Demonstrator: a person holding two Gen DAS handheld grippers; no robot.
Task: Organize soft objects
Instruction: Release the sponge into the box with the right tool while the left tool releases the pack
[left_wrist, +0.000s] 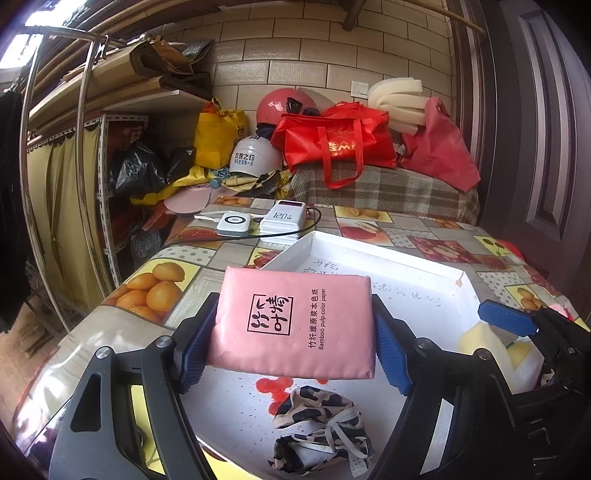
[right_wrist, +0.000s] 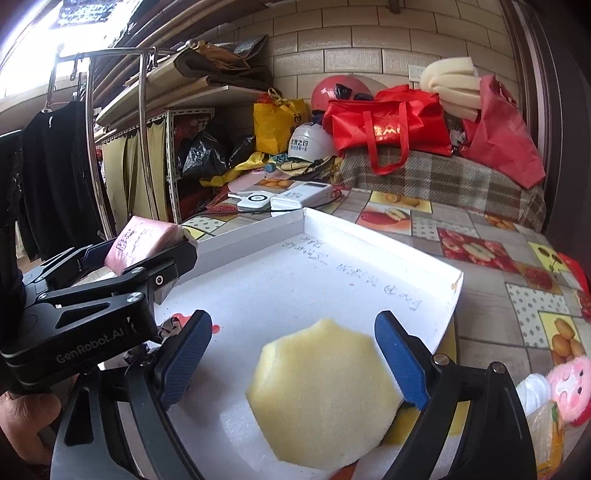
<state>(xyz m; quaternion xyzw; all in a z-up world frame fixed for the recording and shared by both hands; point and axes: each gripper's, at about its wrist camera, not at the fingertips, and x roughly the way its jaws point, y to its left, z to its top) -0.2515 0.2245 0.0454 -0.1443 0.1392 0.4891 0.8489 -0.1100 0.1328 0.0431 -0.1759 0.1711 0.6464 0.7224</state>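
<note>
My left gripper (left_wrist: 295, 347) is shut on a pink tissue pack (left_wrist: 295, 325) and holds it above the near left part of the white foam tray (left_wrist: 388, 266). A leopard-print cloth (left_wrist: 317, 428) lies in the tray below the pack. My right gripper (right_wrist: 295, 358) is open over the tray (right_wrist: 332, 251), its fingers on either side of a yellow sponge piece (right_wrist: 325, 391) that lies flat in the tray. The left gripper with the pink pack (right_wrist: 144, 240) shows at the left of the right wrist view. The right gripper's blue fingertip (left_wrist: 506, 317) shows in the left wrist view, above the sponge (left_wrist: 484, 339).
The tray sits on a fruit-print tablecloth (right_wrist: 480, 258). Two white power banks (left_wrist: 258, 221) with cables lie behind it. Helmets, red bags (left_wrist: 332, 136) and foam rolls are piled on a plaid cover at the back. A pink plush doll (right_wrist: 565, 387) lies at the right table edge.
</note>
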